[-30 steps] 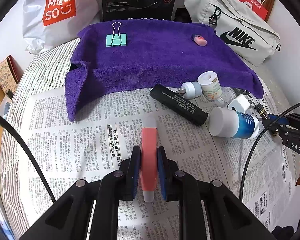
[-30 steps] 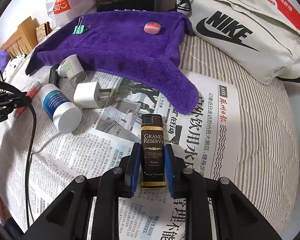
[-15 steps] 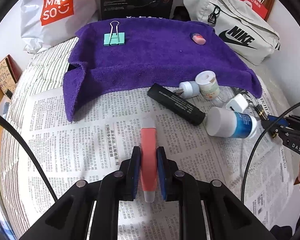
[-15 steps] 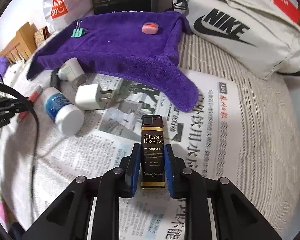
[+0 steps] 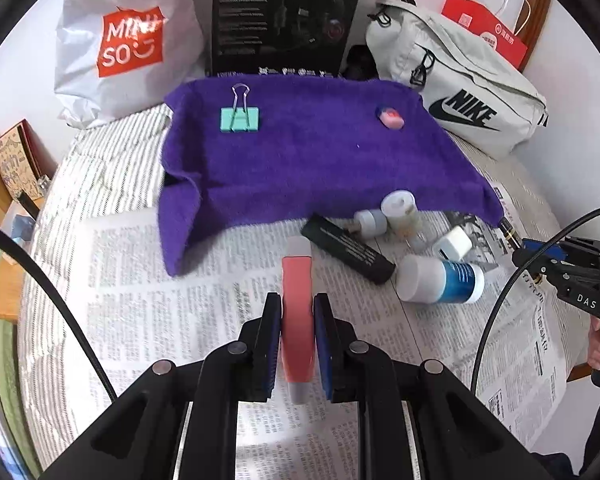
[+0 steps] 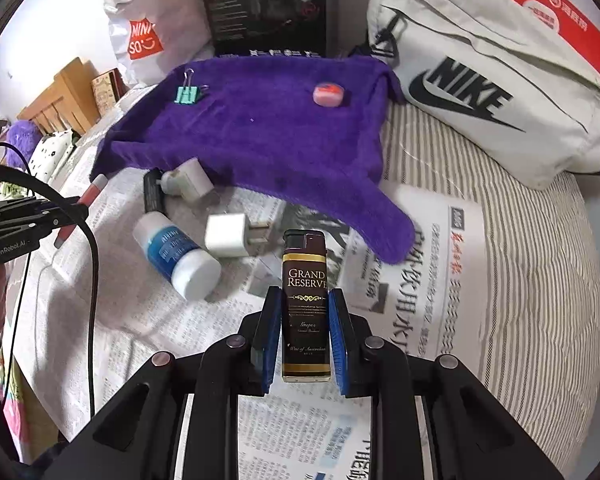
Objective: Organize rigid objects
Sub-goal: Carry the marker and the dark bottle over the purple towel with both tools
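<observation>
**Rigid objects, two held above the newspaper**

Rigid objects lie on a newspaper [image 5: 148, 280] spread over a striped bed, beside a purple towel [image 5: 308, 168]; the left gripper [image 5: 297, 344] is clamped on a pink tube [image 5: 297, 312] with pale ends, its blue pads pressing both sides, the tube pointing away along the fingers; the right gripper [image 6: 305, 340] is clamped on a dark lighter [image 6: 305, 308] lettered "Grand Reserve", held lengthwise between the pads, its cap end forward. On the towel rest a teal binder clip [image 5: 239, 118] and, well apart from it, a small pink eraser [image 5: 390, 118]. On the paper, just beside the towel's near edge, lie a black bar-shaped object [image 5: 348, 248], a small pale jar [image 5: 400, 212], a white plug adapter [image 6: 228, 236] and a white bottle with a blue label [image 6: 176, 254] on its side. Behind the towel stand a white Miniso bag [image 5: 120, 48], a black box [image 5: 284, 16] and a grey Nike bag [image 6: 480, 80].
</observation>
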A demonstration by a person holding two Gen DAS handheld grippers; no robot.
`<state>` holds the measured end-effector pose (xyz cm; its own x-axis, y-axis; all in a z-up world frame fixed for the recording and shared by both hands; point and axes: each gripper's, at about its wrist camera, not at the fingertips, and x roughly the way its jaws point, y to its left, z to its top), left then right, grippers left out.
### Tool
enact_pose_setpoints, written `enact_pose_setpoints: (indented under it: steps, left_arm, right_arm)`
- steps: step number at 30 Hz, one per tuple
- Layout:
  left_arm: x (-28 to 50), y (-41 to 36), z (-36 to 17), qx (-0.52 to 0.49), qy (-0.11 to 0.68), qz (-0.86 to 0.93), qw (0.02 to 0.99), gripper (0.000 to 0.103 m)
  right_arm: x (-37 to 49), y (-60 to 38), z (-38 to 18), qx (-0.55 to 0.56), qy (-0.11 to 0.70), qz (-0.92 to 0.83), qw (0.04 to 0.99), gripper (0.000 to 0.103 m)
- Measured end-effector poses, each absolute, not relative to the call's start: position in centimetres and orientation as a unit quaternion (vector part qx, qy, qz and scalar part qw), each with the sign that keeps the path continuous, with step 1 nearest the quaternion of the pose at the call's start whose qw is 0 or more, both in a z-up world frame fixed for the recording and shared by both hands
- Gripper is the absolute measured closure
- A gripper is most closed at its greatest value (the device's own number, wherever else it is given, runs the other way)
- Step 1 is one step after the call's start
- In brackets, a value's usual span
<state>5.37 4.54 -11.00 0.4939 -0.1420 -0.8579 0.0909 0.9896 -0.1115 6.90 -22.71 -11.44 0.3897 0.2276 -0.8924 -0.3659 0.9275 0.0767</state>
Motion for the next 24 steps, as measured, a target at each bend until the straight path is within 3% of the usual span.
enact_pose_setpoints:
  steps: [24]
  left_arm:
    - [13.4, 6.9, -8.1, -0.024, 0.473, -0.063, 0.878, 0.087]
  right_arm:
    - [14.8, -21.7, -8.2, -0.056, 0.491, 0.175, 0.851, 0.08]
